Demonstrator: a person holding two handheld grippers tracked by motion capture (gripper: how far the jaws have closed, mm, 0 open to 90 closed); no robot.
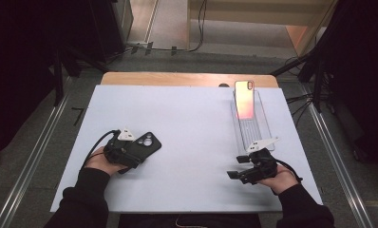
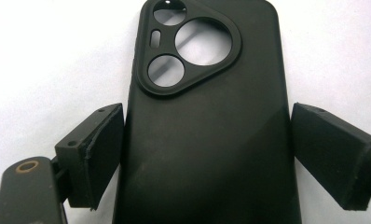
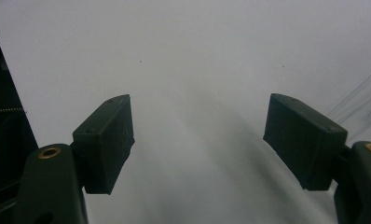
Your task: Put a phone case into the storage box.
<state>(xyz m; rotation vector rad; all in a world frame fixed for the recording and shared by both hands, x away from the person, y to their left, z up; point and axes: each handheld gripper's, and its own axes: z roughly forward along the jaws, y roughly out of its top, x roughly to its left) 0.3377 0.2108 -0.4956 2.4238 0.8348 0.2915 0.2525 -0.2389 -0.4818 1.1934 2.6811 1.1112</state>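
Note:
A black phone case [image 1: 146,142] lies back up on the white table sheet [image 1: 187,118], its camera cut-outs pointing away from my left hand. My left gripper [image 1: 137,156] straddles the case's lower half. In the left gripper view the case [image 2: 207,84] sits between the jaws of the left gripper [image 2: 207,154]: the left pad is at its edge and a thin gap shows at the right pad. My right gripper [image 1: 235,167] rests near the front right and stands open. In the right gripper view the right gripper [image 3: 197,140] has bare white sheet between its jaws.
A clear plastic tray [image 1: 254,130] lies lengthwise at the back right with a pink-orange phone [image 1: 244,99] on its far end; the tray's near corner [image 3: 367,100] is beside my right gripper. Dark floor, rails and cables surround the table.

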